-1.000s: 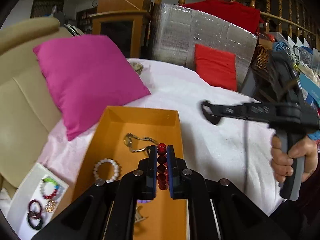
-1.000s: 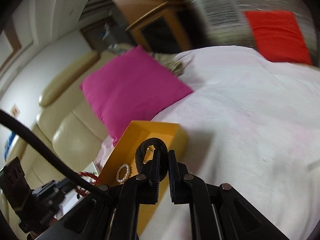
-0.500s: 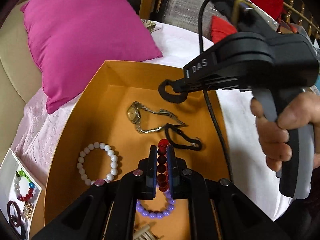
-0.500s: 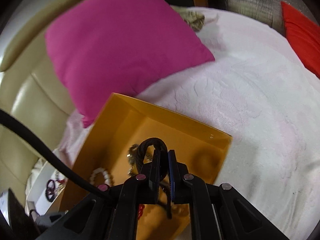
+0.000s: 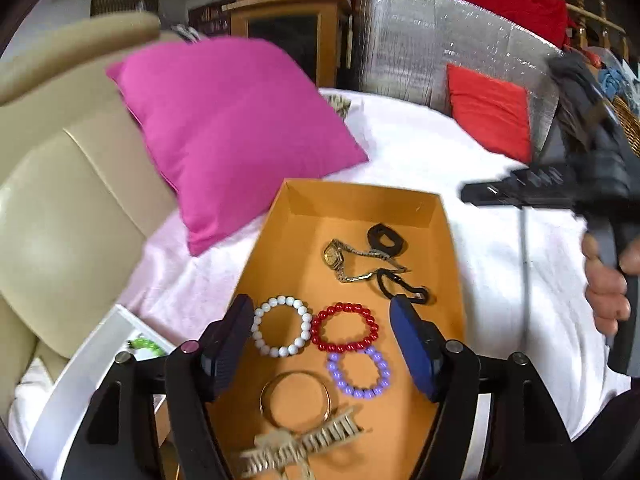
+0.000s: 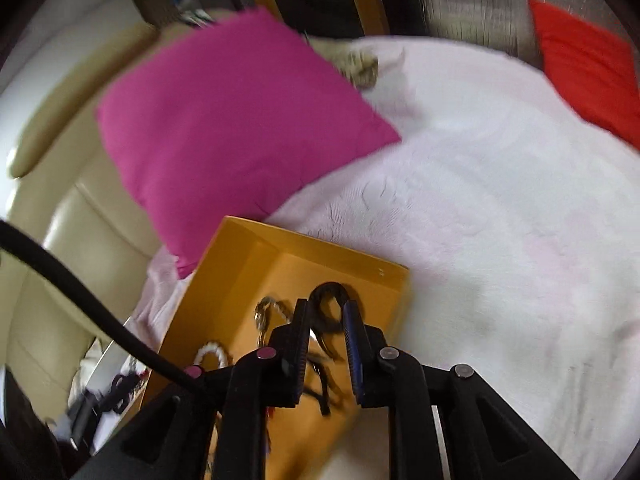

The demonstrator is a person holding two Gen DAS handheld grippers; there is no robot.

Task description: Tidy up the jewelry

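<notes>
Jewelry lying inside orange box (image 5: 448, 240) on bed (image 5: 492, 272) with white cover. Red bracelet (image 5: 345, 327) flat on box floor, between white bracelet (image 5: 281, 332) on its left and purple bracelet (image 5: 358, 372) just below it, touching both or nearly. Gold bangle (image 5: 295, 400) nearer to camera, with beige hair clip (image 5: 304, 446) across its lower edge. Watch (image 5: 334, 256) in far half of box, black band (image 5: 386, 238) beside it near far wall, black cord (image 5: 402, 288) just under watch strap.

Left tongs (image 5: 322, 344) spread wide and empty, above the three bead bracelets, touching none of them. Right tongs (image 6: 326, 328) parted narrowly, holding nothing, over far right part of box; black band (image 6: 330, 300) seen on box floor between the fingertips. Right hand (image 5: 606, 280) on grey handle, at right side over the bed.

Pink cushion (image 5: 228, 132) leaning on beige sofa (image 5: 60, 208), behind box. Red cushion (image 5: 490, 118) at far side of bed. White tray (image 5: 100, 356) left of box, green beads only partly seen in it.
</notes>
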